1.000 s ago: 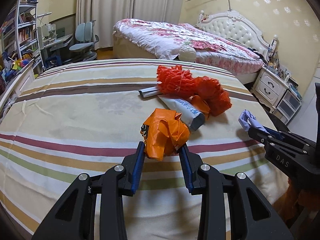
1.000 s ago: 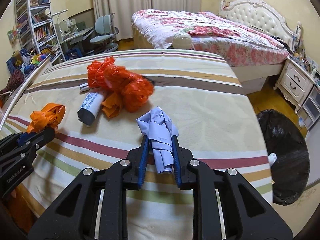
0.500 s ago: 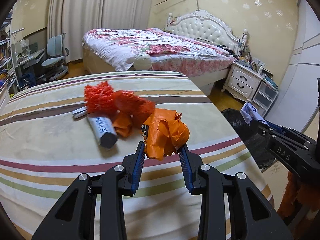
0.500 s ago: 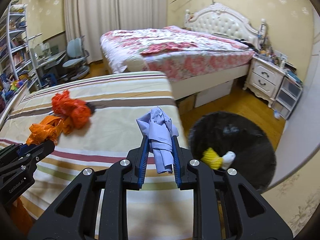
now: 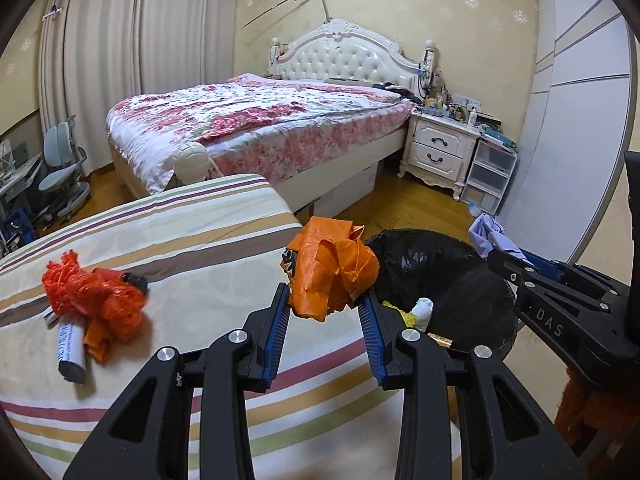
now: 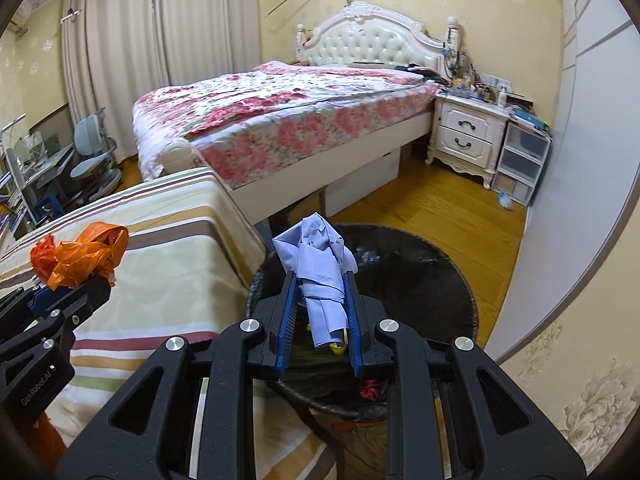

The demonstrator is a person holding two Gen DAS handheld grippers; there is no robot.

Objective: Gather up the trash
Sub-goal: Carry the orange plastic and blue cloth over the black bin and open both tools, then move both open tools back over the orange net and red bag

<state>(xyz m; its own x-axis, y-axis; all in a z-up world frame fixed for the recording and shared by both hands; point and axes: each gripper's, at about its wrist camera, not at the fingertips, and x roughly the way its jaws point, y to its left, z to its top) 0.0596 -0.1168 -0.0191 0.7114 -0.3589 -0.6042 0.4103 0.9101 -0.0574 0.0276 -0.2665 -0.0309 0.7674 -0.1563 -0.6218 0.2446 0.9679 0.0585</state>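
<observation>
Left gripper [image 5: 325, 306] clamps a crumpled orange plastic bag [image 5: 330, 266] at the striped bed's [image 5: 168, 240] edge; right gripper [image 6: 320, 300] pinches a crumpled pale-blue paper wad [image 6: 320, 268] above the black-lined round trash bin [image 6: 448, 280] — only the left view shows 1 red mesh bundle [image 5: 94, 298] (on the bed).

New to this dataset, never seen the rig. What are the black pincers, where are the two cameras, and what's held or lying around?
No robot: a person carries two handheld grippers, each with a fisheye camera looking along its fingers. In the left wrist view, the left gripper clamps a crumpled orange plastic bag. In the right wrist view, the right gripper clamps a crumpled pale blue paper wad above a black-lined trash bin. On the striped bedspread lie a red mesh net bundle and a grey rolled tube.
</observation>
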